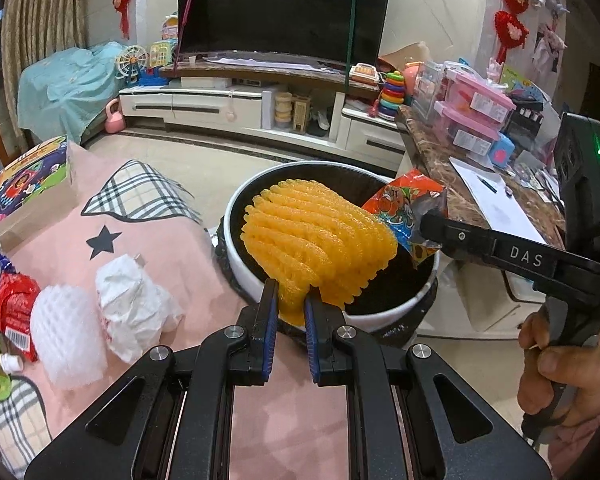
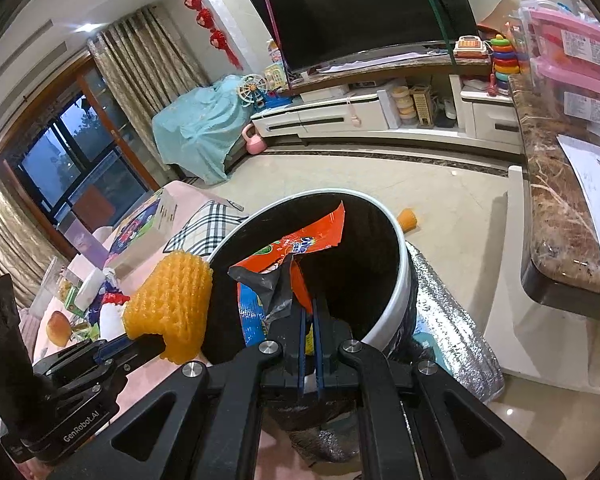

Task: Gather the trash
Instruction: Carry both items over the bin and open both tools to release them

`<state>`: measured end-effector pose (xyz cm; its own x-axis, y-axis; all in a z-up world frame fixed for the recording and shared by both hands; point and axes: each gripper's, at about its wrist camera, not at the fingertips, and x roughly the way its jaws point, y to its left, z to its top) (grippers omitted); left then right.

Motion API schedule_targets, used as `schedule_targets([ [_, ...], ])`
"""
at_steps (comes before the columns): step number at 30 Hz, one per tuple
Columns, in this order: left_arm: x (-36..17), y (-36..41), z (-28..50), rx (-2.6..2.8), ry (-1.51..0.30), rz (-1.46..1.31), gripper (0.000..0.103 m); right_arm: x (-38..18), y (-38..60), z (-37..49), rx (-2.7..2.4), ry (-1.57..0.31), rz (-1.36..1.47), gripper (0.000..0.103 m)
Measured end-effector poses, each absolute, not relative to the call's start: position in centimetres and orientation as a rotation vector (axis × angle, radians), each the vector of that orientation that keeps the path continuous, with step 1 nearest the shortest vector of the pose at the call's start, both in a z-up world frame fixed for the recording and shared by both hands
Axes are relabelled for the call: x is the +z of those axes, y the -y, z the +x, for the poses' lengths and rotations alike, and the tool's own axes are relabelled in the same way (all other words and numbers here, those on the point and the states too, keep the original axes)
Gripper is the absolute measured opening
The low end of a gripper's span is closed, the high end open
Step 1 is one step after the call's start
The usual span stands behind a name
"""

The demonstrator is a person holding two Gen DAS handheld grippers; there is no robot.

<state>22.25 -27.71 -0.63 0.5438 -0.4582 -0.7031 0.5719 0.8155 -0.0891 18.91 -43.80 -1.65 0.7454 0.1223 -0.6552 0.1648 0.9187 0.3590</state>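
Left gripper (image 1: 291,304) tilted downward, clamped on orange foam net (image 1: 320,236), net fanning forward above white bin (image 1: 236,216), right gripper (image 2: 309,312) tilted downward, pinching orange snack wrapper (image 2: 296,248), long axis pointing ahead over bin mouth

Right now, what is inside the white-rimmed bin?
The bin shows only dark lining; its bottom is hidden. The orange foam net and orange snack wrapper, each clamped in a gripper, hang over its mouth.
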Motion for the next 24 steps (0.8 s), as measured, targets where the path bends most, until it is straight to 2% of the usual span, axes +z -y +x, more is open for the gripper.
schedule_targets([
  [10,-0.8,28.6,23.6,-0.6,-0.807,0.157,0.014,-1.9,44.4,20.4,-0.036,-0.756,0.407,0.003],
  [11,-0.8,28.6,23.7,-0.602,-0.81,0.152,0.018,-1.9,44.5,20.6,-0.038,-0.758,0.405,0.004],
  [12,-0.8,28.6,23.8,-0.602,-0.812,0.149,0.02,-2.0,44.5,20.7,-0.038,-0.762,0.403,0.009],
  [16,-0.8,28.5,24.0,-0.59,-0.813,0.14,0.042,-2.0,44.5,21.1,-0.05,-0.775,0.394,0.009],
  [19,-0.8,28.2,23.9,-0.583,-0.812,0.129,0.049,-1.9,44.7,21.0,-0.057,-0.773,0.396,0.013],
  [20,-0.8,28.0,23.9,-0.582,-0.814,0.124,0.051,-1.9,44.7,21.0,-0.058,-0.771,0.397,0.019],
  [21,-0.8,28.0,23.8,-0.581,-0.815,0.119,0.051,-2.0,44.7,20.8,-0.062,-0.769,0.4,0.03],
  [22,-0.8,27.8,23.8,-0.579,-0.815,0.116,0.052,-2.0,44.7,20.7,-0.063,-0.766,0.404,0.037],
  [23,-0.8,27.6,23.6,-0.577,-0.815,0.111,0.052,-2.0,44.6,20.5,-0.063,-0.76,0.409,0.051],
  [24,-0.8,27.5,23.4,-0.577,-0.815,0.107,0.053,-2.0,44.7,20.5,-0.064,-0.756,0.411,0.053],
])
